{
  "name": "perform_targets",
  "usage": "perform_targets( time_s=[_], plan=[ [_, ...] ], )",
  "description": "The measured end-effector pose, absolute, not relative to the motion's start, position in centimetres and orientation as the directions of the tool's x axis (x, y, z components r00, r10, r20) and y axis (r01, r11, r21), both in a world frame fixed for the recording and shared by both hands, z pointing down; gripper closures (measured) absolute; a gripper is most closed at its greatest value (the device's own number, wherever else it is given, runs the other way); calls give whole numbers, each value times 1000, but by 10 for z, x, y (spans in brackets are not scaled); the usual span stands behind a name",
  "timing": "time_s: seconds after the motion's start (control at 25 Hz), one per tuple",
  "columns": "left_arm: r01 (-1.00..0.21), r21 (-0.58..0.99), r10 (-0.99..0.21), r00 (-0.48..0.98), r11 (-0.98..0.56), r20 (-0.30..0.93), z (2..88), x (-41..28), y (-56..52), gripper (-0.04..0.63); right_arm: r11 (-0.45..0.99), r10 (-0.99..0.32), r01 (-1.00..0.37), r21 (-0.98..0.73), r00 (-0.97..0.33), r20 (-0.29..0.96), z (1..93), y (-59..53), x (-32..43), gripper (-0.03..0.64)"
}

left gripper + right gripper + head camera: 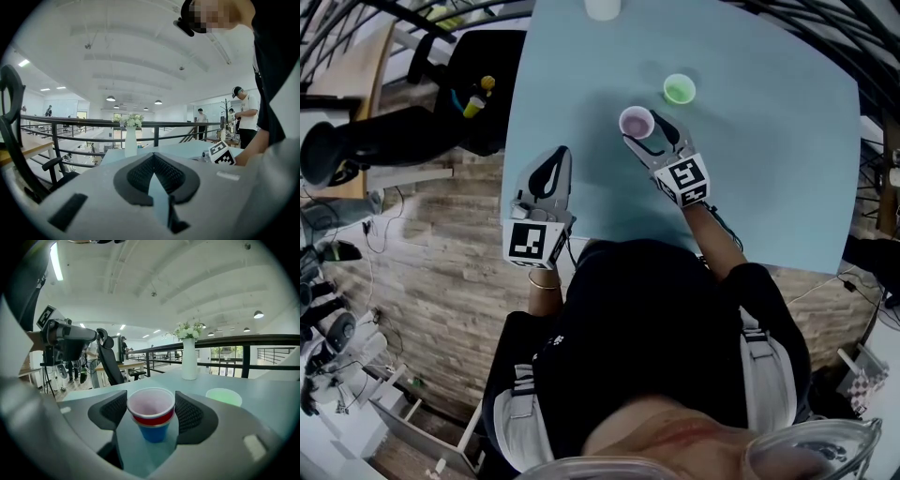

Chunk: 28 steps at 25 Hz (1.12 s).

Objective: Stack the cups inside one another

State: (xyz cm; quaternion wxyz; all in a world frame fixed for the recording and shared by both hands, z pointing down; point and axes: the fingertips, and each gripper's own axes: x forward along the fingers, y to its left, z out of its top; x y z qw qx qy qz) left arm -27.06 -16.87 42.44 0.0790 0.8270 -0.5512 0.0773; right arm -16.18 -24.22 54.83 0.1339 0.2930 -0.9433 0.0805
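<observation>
Gripping cup stack (pixel 152 417), red in blue, in right claw (pixel 151 401); green cup (pixel 224 396) upright, near, ahead-right. Left claw (pixel 153 157) pinched together, empty, farther off.

Your pale blue table (pixel 787 169) has a white vase (pixel 602 7) of flowers at twelve o'clock, right on the far edge. At ten o'clock, a black office chair (pixel 366 141) stands on the wood-plank floor (pixel 441 309). A dark railing (pixel 93 123) runs behind.

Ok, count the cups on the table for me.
3. A red cup sits nested in a blue cup, its rim held by the right gripper; a green cup stands apart to their right. Another could hide inside the stack.
</observation>
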Motion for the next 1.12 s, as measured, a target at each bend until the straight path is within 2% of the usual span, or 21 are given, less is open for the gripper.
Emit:
perform_targets(
  time_s=[0.6, 0.88, 1.12],
  plan=[
    [-914, 42, -892, 403, -403, 202, 422, -252, -164, 603, 824, -517, -558, -97, -811, 272, 537, -234, -154, 287],
    [-912, 41, -892, 407, -408, 194, 421, -252, -173, 603, 787, -595, -612, -76, -786, 168, 493, -242, -126, 287],
    [-897, 32, -879, 439, -441, 187, 418, -237, -186, 603, 722, -675, -687, -79, -725, 135, 478, -254, -88, 287]
  ],
)
